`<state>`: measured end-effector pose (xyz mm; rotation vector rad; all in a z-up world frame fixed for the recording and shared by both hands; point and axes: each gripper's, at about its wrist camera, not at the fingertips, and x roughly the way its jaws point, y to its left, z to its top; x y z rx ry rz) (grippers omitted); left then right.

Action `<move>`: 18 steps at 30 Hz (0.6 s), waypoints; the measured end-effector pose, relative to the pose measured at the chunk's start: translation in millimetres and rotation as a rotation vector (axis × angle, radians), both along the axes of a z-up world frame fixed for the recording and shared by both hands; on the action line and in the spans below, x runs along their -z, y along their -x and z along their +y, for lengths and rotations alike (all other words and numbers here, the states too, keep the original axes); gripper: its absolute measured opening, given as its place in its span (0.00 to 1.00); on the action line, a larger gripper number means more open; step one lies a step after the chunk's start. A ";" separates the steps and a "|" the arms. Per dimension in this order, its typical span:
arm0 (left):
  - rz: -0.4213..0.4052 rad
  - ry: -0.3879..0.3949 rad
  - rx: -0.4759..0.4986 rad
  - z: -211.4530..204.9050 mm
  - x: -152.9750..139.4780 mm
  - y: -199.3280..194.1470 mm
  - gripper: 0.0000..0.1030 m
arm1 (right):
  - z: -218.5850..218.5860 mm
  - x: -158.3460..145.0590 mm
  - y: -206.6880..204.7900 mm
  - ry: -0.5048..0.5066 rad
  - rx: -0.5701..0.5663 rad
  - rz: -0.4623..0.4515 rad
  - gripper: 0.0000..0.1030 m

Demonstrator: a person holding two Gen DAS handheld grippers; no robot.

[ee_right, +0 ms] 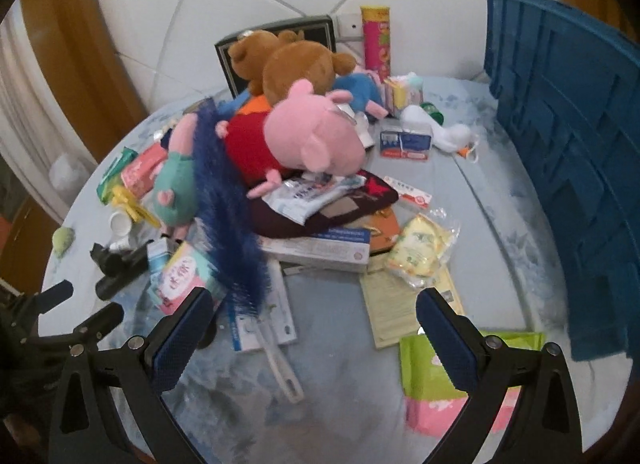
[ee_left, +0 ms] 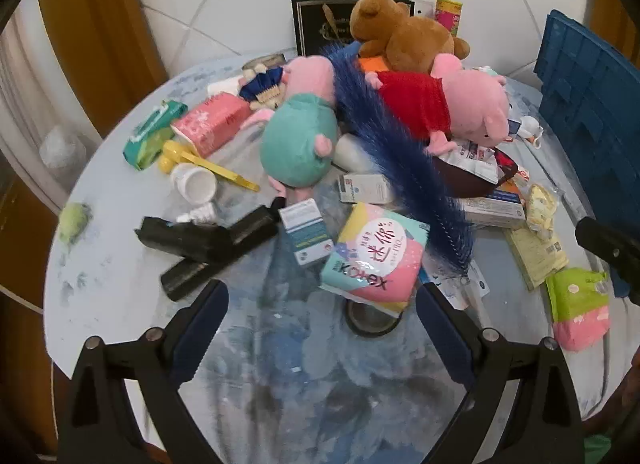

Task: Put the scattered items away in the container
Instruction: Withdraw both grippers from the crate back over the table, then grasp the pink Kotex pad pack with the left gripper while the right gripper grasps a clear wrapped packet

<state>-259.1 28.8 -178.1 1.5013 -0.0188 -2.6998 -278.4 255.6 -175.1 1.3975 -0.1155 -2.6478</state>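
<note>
A round table (ee_left: 120, 264) is heaped with items: a red-dressed pink pig plush (ee_left: 452, 108) (ee_right: 304, 136), a teal-bodied pig plush (ee_left: 298, 140), a brown bear (ee_left: 400, 36) (ee_right: 296, 64), a long blue bristle brush (ee_left: 400, 156) (ee_right: 228, 200), a Kotex pack (ee_left: 372, 256) and boxes. The blue crate (ee_left: 592, 96) (ee_right: 568, 152) stands at the right edge. My left gripper (ee_left: 322, 316) is open and empty, just short of the Kotex pack. My right gripper (ee_right: 312, 324) is open and empty, above the brush's white handle (ee_right: 280, 364).
A black stapler (ee_left: 208, 244), white cup (ee_left: 196, 184), yellow scoop (ee_left: 200, 160) and tissue packs (ee_left: 212, 124) lie left. A green-pink pack (ee_right: 432, 392) and a yellow snack bag (ee_right: 420, 252) lie front right. White tiled wall behind; wooden frames at both sides.
</note>
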 end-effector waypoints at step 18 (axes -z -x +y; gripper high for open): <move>-0.140 0.018 0.129 28.0 65.3 43.2 0.77 | 64.2 55.6 27.7 -0.025 0.145 -0.149 0.68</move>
